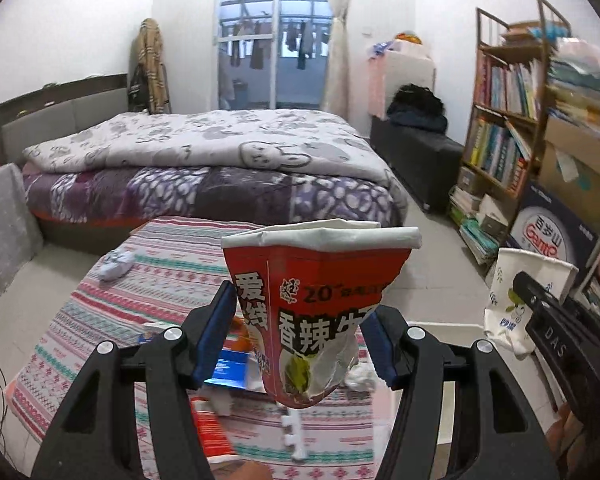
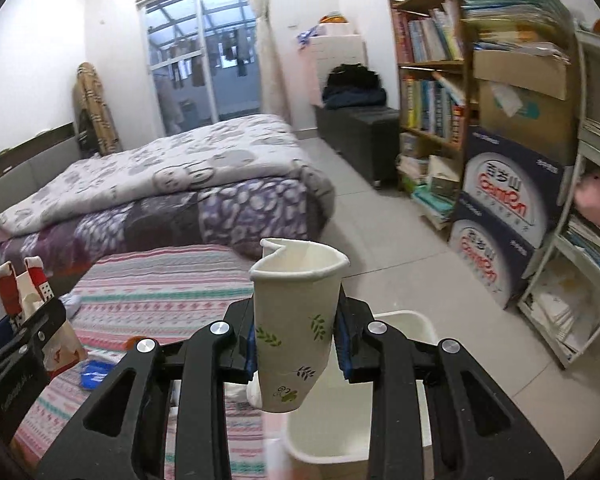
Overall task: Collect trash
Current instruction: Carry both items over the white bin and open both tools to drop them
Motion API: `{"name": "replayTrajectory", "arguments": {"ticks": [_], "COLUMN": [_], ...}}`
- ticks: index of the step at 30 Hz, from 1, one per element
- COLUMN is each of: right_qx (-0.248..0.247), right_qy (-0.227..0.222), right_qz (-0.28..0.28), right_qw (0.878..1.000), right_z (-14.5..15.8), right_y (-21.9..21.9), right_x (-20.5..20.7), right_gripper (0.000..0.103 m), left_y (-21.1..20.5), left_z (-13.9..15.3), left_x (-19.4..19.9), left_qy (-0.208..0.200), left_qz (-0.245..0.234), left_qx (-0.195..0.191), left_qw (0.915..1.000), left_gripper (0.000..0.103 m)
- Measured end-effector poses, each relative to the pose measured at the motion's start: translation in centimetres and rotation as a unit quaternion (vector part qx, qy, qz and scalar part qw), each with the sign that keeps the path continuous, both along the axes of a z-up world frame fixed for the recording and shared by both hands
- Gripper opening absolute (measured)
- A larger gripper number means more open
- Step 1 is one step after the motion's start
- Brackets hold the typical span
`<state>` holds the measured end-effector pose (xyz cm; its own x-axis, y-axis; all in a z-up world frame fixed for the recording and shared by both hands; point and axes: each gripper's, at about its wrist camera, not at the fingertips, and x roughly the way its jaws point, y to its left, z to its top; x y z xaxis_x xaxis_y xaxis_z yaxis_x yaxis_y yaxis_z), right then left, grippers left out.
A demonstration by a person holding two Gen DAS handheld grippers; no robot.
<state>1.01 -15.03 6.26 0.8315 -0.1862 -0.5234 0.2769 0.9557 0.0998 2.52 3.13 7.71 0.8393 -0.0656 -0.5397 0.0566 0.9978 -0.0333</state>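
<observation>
The left hand-held gripper [image 1: 298, 334] pinches a crushed red noodle cup [image 1: 314, 312] between its blue pads, low on the cup's body, with the torn bottom hanging below the grip and the wide rim standing well above it. The hold looks top-heavy: the paper wall is already buckled, so a quick swing could let the cup pivot or slide out and land back on the mat [image 1: 172, 276]. The right hand-held gripper [image 2: 296, 340] is clamped on a white paper cup [image 2: 294, 324] with leaf prints, squeezed enough that its rim is folded in on one side; a soft cup pressed this hard may collapse further and slip, or stick to a pad when let go. Directly below and just beyond this cup sits the white bin [image 2: 384, 420], with its mouth showing open, so the paper cup seems close to its drop; if released while off to the left of the rim it could bounce out onto the floor. The two grippers are near each other, each showing at the edge of the other's view, and bringing both over the one bin together risks a knock that jars a cup loose. On the mat beneath the left gripper lie more scraps: a blue wrapper [image 1: 230, 368], crumpled tissue [image 1: 360, 376] and a red tube [image 1: 212, 428], with another white wad [image 1: 116, 266] farther left; these remain to be gathered. Beyond the mat stands the bed [image 1: 204, 168], and a bookshelf [image 2: 432, 60] fills the far right.
</observation>
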Motion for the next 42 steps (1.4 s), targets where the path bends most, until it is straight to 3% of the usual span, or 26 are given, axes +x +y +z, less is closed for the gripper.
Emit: {"name": "replayTrajectory", "arguments": {"ticks": [7, 8, 9, 11, 15, 25, 27, 28, 37, 42], "right_qx": [0.039, 0.045, 0.056, 0.075, 0.101, 0.151, 0.156, 0.157, 0.137, 0.118], "right_qy": [0.052, 0.056, 0.058, 0.055, 0.053, 0.027, 0.02, 0.017, -0.004, 0.004], "right_qz": [-0.041, -0.052, -0.067, -0.098, -0.144, -0.235, -0.247, -0.251, -0.268, -0.25], "right_qw": [0.997, 0.996, 0.994, 0.991, 0.983, 0.96, 0.956, 0.955, 0.954, 0.961], "right_z": [-2.8, -3.0, -3.2, -3.4, -3.9, -3.6, -3.6, -3.5, -3.0, -2.8], "right_y": [-5.2, -5.8, -6.7, -8.7, -12.0, -17.8, -18.5, -18.7, -19.1, -17.4], "right_x": [1.1, 1.1, 1.0, 0.6, -0.3, -3.4, -4.0, -4.2, -5.2, -4.4], "right_gripper": [0.031, 0.035, 0.049, 0.067, 0.078, 0.087, 0.089, 0.09, 0.096, 0.096], "left_y": [-5.7, -6.7, -7.3, -8.9, -11.8, -18.6, -19.7, -20.3, -21.2, -19.4], "left_z": [-2.5, -2.9, -3.1, -3.8, -4.7, -6.5, -6.6, -6.6, -6.2, -6.5], "left_x": [1.5, 1.8, 2.0, 2.5, 3.2, 3.3, 3.4, 3.4, 2.6, 2.3], "left_qy": [0.027, 0.032, 0.035, 0.045, 0.061, 0.082, 0.087, 0.089, 0.087, 0.093], "left_qz": [-0.038, -0.045, -0.05, -0.062, -0.084, -0.135, -0.144, -0.15, -0.163, -0.153], "left_qx": [0.028, 0.033, 0.036, 0.039, 0.042, 0.056, 0.054, 0.054, 0.058, 0.068], "left_qw": [0.9985, 0.9979, 0.9975, 0.9963, 0.9937, 0.9859, 0.9844, 0.9832, 0.981, 0.9815], "left_gripper": [0.06, 0.06, 0.06, 0.06, 0.06, 0.065, 0.07, 0.079, 0.087, 0.088]}}
